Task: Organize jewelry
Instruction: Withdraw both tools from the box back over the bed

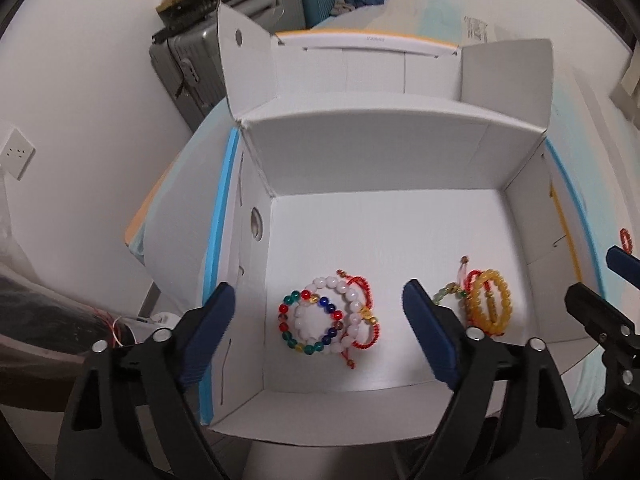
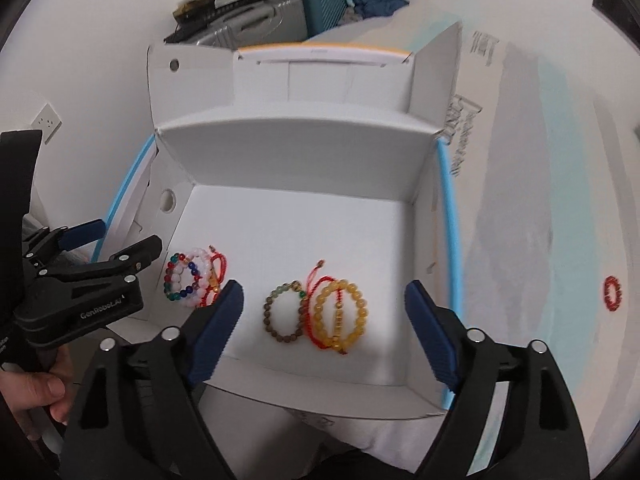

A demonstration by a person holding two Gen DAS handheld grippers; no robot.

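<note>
Here, inside white cardboard box [image 1: 400, 240]: two bracelet piles on the floor, w/ multicolour bead bracelet [image 1: 310, 318], white bead bracelet [image 1: 340, 312] & red cord bracelet [image 1: 366, 312] at left, then yellow bead bracelet [image 2: 340, 314] & grey-green bead bracelet [image 2: 285, 314] w/ another red cord at right. Left gripper [image 1: 320, 334] & right gripper [image 2: 324, 332] both above box, jaws spread wide, nothing held. Judged mostly done; one red bead bracelet [image 2: 613, 294] left outside on the bed cover [image 2: 540, 240], right of box, well apart.
</note>
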